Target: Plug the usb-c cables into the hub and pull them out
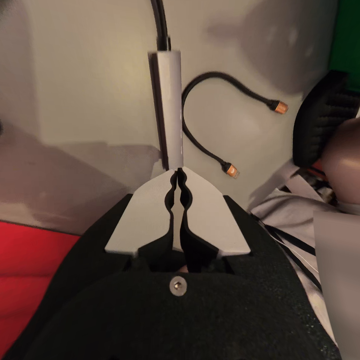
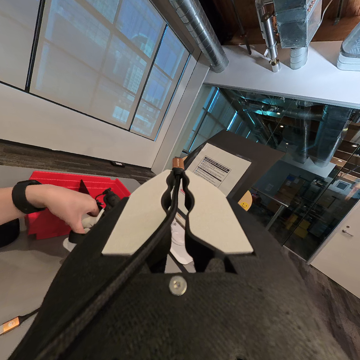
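Observation:
In the left wrist view my left gripper [image 1: 177,169] is shut on the near end of a slim silver hub [image 1: 171,109], which points away over the pale table [image 1: 78,78]. The hub's own black lead [image 1: 160,23] leaves its far end. A loose black braided cable [image 1: 196,136] lies right of the hub, with one orange plug [image 1: 231,171] near my fingertips and another [image 1: 280,107] farther off. In the right wrist view my right gripper [image 2: 177,171] is shut on a black cable [image 2: 173,200], raised and aimed at the room. Its copper-orange plug [image 2: 178,162] sticks out past the tips.
A red bin [image 2: 58,181] stands on the table at the left, with a person's hand [image 2: 64,206] wearing a black wristband in front of it. Another orange plug [image 2: 9,324] lies at the lower left. A black mesh chair [image 1: 321,120] is at the table's right edge. My hands' fingertips stand some 35 cm from each other. My left tips are roughly 10 cm from the hub's own black lead [image 1: 160,23].

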The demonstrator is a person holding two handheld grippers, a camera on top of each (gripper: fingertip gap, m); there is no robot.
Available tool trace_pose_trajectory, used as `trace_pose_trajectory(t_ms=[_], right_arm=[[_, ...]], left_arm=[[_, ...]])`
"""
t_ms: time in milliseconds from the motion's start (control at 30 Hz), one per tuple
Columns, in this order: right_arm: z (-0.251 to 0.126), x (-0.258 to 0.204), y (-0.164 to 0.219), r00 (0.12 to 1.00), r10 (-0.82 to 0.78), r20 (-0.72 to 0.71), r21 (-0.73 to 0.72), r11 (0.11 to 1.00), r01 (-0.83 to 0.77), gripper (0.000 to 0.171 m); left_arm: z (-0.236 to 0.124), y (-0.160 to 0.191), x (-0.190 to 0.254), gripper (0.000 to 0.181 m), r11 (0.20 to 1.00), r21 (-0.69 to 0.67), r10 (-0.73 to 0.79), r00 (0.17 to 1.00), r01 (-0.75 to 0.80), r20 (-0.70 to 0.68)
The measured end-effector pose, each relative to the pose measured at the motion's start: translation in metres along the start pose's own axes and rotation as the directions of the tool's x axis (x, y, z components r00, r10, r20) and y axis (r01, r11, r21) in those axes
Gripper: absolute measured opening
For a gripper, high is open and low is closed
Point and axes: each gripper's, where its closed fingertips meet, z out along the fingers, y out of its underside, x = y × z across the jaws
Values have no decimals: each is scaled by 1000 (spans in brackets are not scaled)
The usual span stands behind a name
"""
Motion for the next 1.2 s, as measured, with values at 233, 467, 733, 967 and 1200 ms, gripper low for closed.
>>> trace_pose_trajectory(t_ms=[233,467,733,967,1200], right_arm=[[-13,9,-8,1000,9,-27,44,999,-8,9],[-21,17,-12,999,17,-49,66,998,-14,9],[-20,15,-13,999,11,-44,63,998,-8,9],[-18,13,-12,999,8,-40,57,998,-6,9],[-12,10,-7,999,6,-31,33,999,-5,9]], left_arm=[[-7,-65,2,16,953,240,132,967,-184,217],[20,-75,-12,33,972,141,118,910,-187,397],[20,-78,-16,27,981,120,85,891,-154,447],[19,-79,-16,26,964,138,144,880,-228,452],[20,-79,-14,23,942,135,221,869,-308,443]])
